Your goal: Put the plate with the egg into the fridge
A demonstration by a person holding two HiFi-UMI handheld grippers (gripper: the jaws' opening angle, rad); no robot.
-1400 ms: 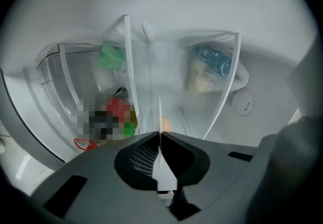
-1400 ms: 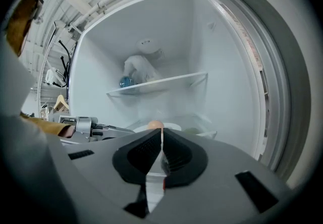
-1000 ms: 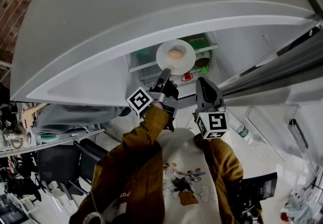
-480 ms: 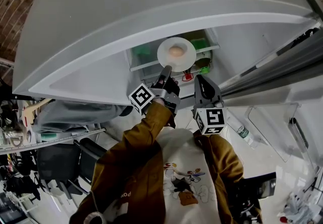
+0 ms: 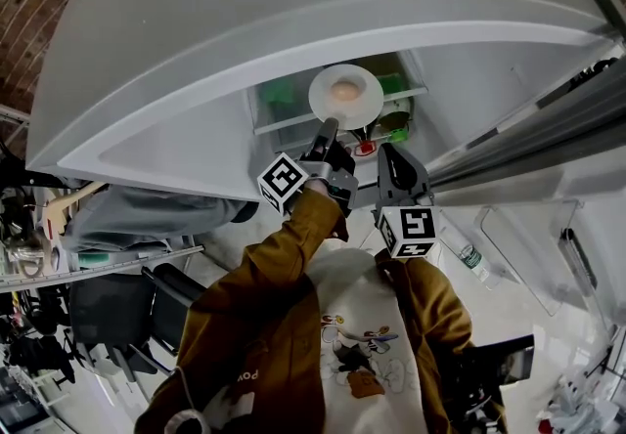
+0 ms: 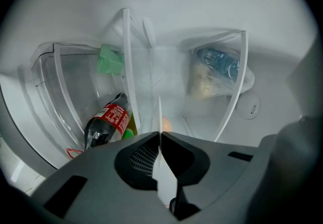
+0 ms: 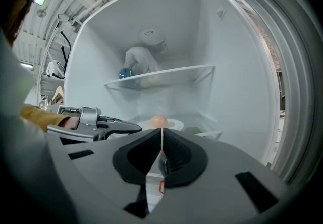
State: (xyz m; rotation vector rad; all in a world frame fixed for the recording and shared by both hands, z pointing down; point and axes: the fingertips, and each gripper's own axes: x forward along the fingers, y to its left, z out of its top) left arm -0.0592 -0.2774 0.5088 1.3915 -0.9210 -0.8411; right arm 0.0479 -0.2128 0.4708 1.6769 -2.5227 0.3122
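Your left gripper (image 5: 328, 129) has its fingers clenched on the rim of the plate (image 5: 364, 106), which juts out ahead of them into the open fridge (image 7: 227, 66), the egg (image 5: 344, 89) riding just past the fingertips. Your right gripper (image 5: 389, 154) hangs alongside, fingers pressed together on nothing. This looks like the placing step: next comes a level set-down ahead of the left fingers, then letting go.

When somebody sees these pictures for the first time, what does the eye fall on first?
The white plate with one egg on it stands out most, gripped by its rim in the left gripper at the open fridge. Inside the fridge a cola bottle with a red label shows, and the right gripper hangs shut and empty beside the left one.
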